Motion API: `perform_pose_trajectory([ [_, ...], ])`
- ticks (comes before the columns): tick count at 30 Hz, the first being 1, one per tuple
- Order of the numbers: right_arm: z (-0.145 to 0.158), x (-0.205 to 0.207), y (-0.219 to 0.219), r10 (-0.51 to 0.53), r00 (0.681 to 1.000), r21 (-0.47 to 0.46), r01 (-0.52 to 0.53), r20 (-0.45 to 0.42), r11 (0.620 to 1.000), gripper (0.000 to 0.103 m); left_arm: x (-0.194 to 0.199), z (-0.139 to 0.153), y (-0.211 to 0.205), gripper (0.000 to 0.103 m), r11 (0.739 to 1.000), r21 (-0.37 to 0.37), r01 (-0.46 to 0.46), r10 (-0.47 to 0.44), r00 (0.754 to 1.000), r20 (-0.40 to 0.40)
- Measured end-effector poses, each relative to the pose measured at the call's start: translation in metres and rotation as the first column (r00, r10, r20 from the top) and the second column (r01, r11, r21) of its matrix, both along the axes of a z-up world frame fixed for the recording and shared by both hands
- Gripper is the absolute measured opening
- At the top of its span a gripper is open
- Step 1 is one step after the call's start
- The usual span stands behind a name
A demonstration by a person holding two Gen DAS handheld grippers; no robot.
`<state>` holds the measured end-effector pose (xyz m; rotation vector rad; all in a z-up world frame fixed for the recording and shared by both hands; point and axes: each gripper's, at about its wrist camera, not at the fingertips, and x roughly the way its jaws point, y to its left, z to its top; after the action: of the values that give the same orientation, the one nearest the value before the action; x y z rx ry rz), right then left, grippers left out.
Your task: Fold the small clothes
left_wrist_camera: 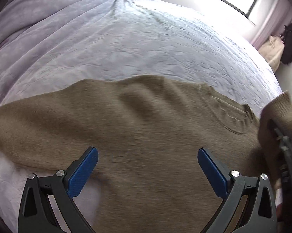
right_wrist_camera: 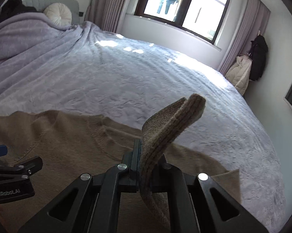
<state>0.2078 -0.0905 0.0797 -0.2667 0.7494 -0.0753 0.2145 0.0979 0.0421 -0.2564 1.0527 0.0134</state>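
Where right tongs clamp: sweater cuff.

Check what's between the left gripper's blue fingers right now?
Only the flat brown knit sweater on the lavender bedspread, seen in the left wrist view. The left gripper is open above it, clamping nothing.

- I see a brown sweater of soft matt knit, faintly fuzzy; its cuff is coarser ribbed knit
- the bedspread under it looks like pale lilac cloth, matt, with a crinkled embossed texture
- my left gripper has matt black plastic arms, shiny metal pivot pins and blue finely textured pads
- my right gripper shows the same matt black plastic and bright metal pins
- the curtains look like pleated matt cloth
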Motion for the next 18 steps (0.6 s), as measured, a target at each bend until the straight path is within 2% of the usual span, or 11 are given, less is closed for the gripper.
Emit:
perform_pose_trajectory([
  [5, -0.036, 0.015, 0.043, 0.037, 0.996, 0.027, -0.035, -0.077, 0.999, 0.006, -0.004, -0.008, 0.033, 0.103, 0.998, -0.039, -0.054, 0.054, 0.999, -0.009],
  [10, -0.039, 0.027, 0.057, 0.044, 0.993, 0.069, -0.037, -0.105, 0.997, 0.007, -0.004, -0.013, 0.039, 0.103, 0.996, -0.054, -0.070, 0.069, 0.997, -0.014],
  [12, -0.041, 0.031, 0.057, 0.051, 0.989, 0.107, -0.036, -0.140, 0.994, 0.012, -0.005, -0.012, 0.042, 0.103, 0.995, -0.060, -0.082, 0.081, 0.997, -0.012],
  [13, -0.041, 0.030, 0.055, 0.069, 0.986, 0.145, -0.047, -0.151, 0.988, 0.016, -0.006, -0.011, 0.043, 0.103, 0.994, -0.073, -0.080, 0.079, 0.997, -0.013],
  [14, -0.041, 0.028, 0.051, 0.093, 0.983, 0.180, -0.063, -0.160, 0.982, 0.030, -0.006, -0.010, 0.044, 0.103, 0.993, -0.078, -0.085, 0.084, 0.996, -0.008],
  [15, -0.040, 0.026, 0.049, 0.097, 0.983, 0.193, -0.065, -0.158, 0.979, 0.052, -0.007, -0.008, 0.046, 0.103, 0.992, -0.077, -0.097, 0.097, 0.995, -0.002],
  [17, -0.029, 0.017, 0.036, 0.088, 0.988, 0.228, -0.057, -0.128, 0.972, 0.066, -0.008, -0.002, 0.046, 0.103, 0.992, -0.066, -0.107, 0.107, 0.994, 0.003],
  [18, -0.020, 0.009, 0.027, 0.098, 0.990, 0.252, -0.069, -0.102, 0.965, 0.066, -0.009, 0.001, 0.044, 0.103, 0.993, -0.062, -0.104, 0.104, 0.995, 0.007],
])
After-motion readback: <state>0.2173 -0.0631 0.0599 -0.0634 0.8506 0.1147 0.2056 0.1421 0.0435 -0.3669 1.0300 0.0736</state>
